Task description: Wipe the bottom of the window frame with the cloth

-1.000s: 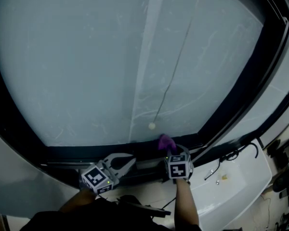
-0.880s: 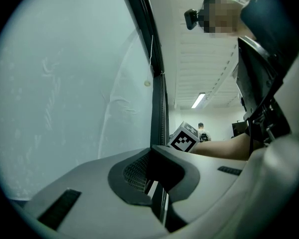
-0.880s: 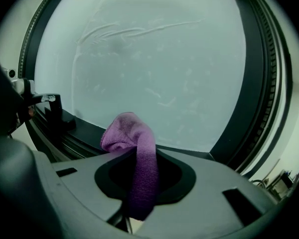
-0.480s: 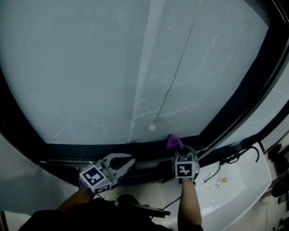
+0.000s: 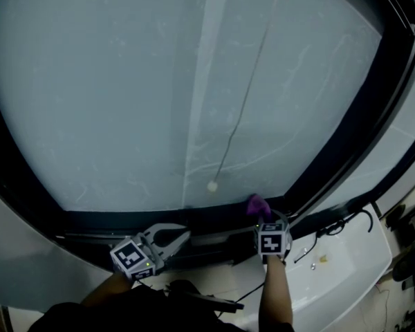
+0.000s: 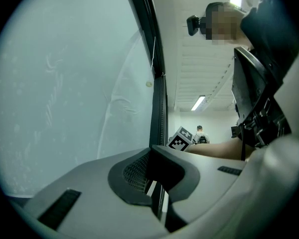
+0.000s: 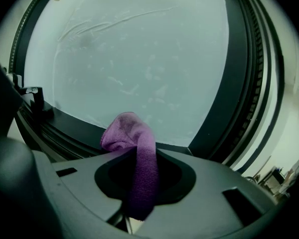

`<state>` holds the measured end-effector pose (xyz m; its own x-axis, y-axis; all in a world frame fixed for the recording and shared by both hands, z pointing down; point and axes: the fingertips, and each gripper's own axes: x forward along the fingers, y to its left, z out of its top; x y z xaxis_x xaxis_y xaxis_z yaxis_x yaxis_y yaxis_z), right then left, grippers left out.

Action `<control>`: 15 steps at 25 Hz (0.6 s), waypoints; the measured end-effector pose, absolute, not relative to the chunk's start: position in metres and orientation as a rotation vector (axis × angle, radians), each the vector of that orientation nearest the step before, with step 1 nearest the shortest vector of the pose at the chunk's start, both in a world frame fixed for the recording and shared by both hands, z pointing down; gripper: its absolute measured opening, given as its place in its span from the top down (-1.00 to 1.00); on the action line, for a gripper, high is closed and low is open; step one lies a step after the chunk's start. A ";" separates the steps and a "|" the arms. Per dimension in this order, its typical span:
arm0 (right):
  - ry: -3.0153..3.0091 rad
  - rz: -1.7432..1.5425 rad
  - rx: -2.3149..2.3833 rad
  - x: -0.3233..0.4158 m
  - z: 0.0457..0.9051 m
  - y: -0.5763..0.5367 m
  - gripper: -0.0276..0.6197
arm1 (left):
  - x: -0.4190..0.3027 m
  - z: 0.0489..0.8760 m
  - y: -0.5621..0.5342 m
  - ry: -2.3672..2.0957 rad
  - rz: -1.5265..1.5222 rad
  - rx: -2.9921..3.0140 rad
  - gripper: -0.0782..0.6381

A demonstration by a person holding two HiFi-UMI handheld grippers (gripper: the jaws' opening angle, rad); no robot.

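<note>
My right tongs (image 5: 263, 218), clamped on the purple cloth (image 5: 257, 204), have slid further right along the bottom rail (image 5: 145, 219) of the window frame, so this stroke is nearing the lower-right corner. My left tongs (image 5: 182, 235) idle lower centre, pinched narrow on nothing. Frosted glass (image 5: 124, 102) fills the frame above, and there's a white desk (image 5: 346, 265) at lower right.
</note>
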<state>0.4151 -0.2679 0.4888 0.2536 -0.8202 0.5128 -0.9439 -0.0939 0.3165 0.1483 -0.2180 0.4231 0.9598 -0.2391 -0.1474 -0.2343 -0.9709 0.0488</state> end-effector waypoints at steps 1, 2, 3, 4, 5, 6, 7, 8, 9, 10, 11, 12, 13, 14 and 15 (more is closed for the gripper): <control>-1.591 0.278 1.947 0.418 0.489 -0.267 0.66 | 0.148 0.423 -0.218 -0.370 -0.238 3.079 0.77; -1.584 0.283 1.949 0.421 0.489 -0.267 0.66 | 0.148 0.423 -0.218 -0.369 -0.238 3.078 0.77; -1.580 0.287 1.951 0.424 0.490 -0.266 0.66 | 0.148 0.423 -0.217 -0.367 -0.240 3.077 0.77; -1.575 0.290 1.952 0.428 0.491 -0.266 0.66 | 0.148 0.423 -0.217 -0.364 -0.242 3.077 0.77; -1.570 0.290 1.952 0.431 0.490 -0.266 0.66 | 0.148 0.423 -0.217 -0.363 -0.246 3.077 0.77; -1.566 0.288 1.952 0.433 0.489 -0.266 0.66 | 0.147 0.423 -0.217 -0.363 -0.249 3.075 0.77; -1.560 0.285 1.951 0.435 0.488 -0.266 0.66 | 0.147 0.422 -0.217 -0.366 -0.252 3.072 0.77; -1.554 0.285 1.953 0.438 0.487 -0.266 0.66 | 0.147 0.422 -0.217 -0.369 -0.256 3.069 0.77; -1.549 0.286 1.956 0.442 0.487 -0.266 0.66 | 0.147 0.422 -0.218 -0.373 -0.260 3.066 0.77; -1.544 0.288 1.957 0.445 0.487 -0.266 0.66 | 0.147 0.422 -0.218 -0.377 -0.264 3.063 0.77; -1.540 0.288 1.958 0.448 0.487 -0.266 0.66 | 0.147 0.422 -0.218 -0.380 -0.266 3.063 0.77; -1.535 0.290 1.959 0.451 0.487 -0.266 0.66 | 0.147 0.422 -0.218 -0.382 -0.266 3.064 0.77; -1.530 0.291 1.962 0.454 0.487 -0.266 0.66 | 0.147 0.422 -0.218 -0.386 -0.265 3.064 0.77; -1.524 0.293 1.967 0.458 0.487 -0.266 0.66 | 0.147 0.422 -0.218 -0.391 -0.265 3.063 0.77; -1.520 0.297 1.974 0.461 0.487 -0.266 0.66 | 0.147 0.422 -0.218 -0.397 -0.266 3.060 0.77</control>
<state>0.4610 -0.2658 0.4871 0.3120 -0.7911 0.5261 -0.9309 -0.1438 0.3359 0.1469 -0.2182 0.4224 0.9524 -0.2570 -0.1637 -0.2494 -0.9662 0.0661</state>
